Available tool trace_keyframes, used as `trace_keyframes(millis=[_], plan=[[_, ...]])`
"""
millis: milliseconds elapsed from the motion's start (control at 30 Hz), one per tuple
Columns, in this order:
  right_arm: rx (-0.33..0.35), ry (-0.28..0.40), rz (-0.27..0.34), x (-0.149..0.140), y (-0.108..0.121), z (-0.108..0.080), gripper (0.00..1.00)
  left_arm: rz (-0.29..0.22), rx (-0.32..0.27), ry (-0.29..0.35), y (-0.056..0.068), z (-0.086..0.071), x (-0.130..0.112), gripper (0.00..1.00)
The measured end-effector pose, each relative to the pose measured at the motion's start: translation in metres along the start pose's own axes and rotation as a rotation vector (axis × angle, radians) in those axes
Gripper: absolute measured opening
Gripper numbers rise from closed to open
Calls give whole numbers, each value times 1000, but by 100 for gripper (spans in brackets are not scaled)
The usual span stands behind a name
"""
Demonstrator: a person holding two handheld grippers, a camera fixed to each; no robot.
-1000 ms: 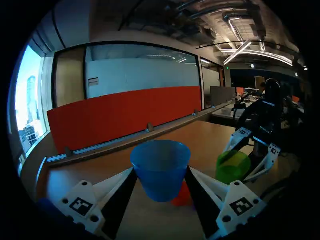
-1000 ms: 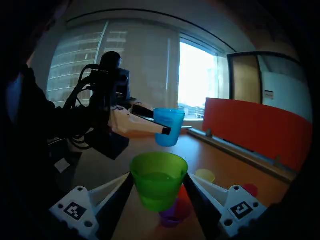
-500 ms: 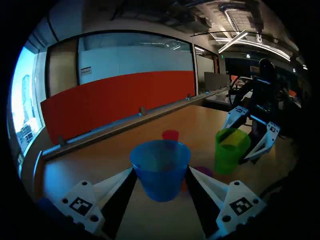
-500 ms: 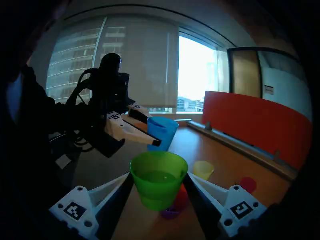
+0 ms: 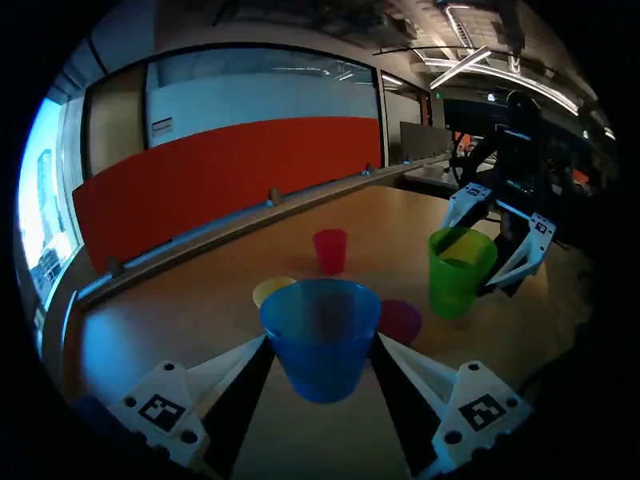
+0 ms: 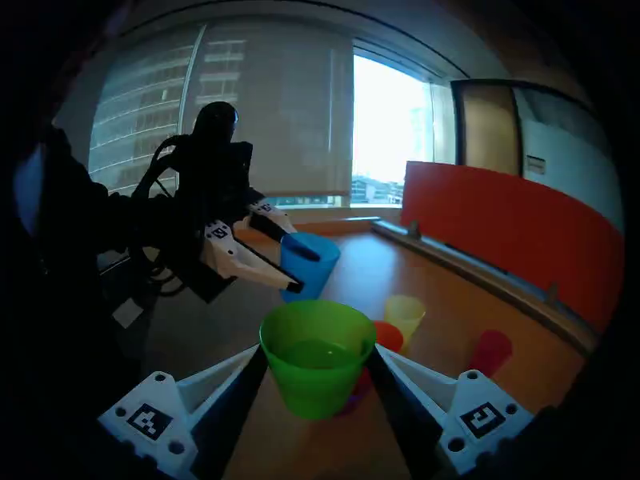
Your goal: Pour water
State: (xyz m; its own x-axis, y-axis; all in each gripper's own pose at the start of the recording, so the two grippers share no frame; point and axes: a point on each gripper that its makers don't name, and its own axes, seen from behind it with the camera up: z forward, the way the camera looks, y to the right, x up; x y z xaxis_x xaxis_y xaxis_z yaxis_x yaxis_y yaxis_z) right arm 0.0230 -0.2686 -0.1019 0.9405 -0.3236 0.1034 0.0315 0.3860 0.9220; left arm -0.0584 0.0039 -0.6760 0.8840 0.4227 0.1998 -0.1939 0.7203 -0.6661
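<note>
- The left gripper (image 5: 320, 352) pinched a translucent blue plastic cup (image 5: 322, 320) between both fingers, at the centre of the left gripper view.
- The right gripper (image 6: 318, 358) likewise clamped a translucent green plastic cup (image 6: 318, 368) from both sides; water (image 6: 318, 352) sat low inside it.
- In the left gripper view the green cup (image 5: 460, 272) and the right gripper (image 5: 500, 224) appeared at 2 o'clock, well apart from the blue cup.
- In the right gripper view the blue cup (image 6: 308, 264), held by the left gripper (image 6: 276, 252), stood at 11 o'clock beyond the green cup.
- Between the two held cups, on the wooden worktop (image 5: 176, 336), stood a small red cup (image 5: 330, 250) at 12 o'clock, a small yellow cup (image 5: 272, 288) at 11 o'clock and a small purple cup (image 5: 398, 320) at 3 o'clock, just beside the blue cup.
- Whether either held cup cleared the worktop could not be told.
- A long orange-red partition panel (image 5: 240, 184) ran along the worktop's far edge.
</note>
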Motion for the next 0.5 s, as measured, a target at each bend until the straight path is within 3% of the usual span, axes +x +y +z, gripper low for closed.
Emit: trace_keyframes(millis=[500], plan=[[-1,-62,-2,-21,4,-10,89,41,-43,-53,10,2,-21,82]])
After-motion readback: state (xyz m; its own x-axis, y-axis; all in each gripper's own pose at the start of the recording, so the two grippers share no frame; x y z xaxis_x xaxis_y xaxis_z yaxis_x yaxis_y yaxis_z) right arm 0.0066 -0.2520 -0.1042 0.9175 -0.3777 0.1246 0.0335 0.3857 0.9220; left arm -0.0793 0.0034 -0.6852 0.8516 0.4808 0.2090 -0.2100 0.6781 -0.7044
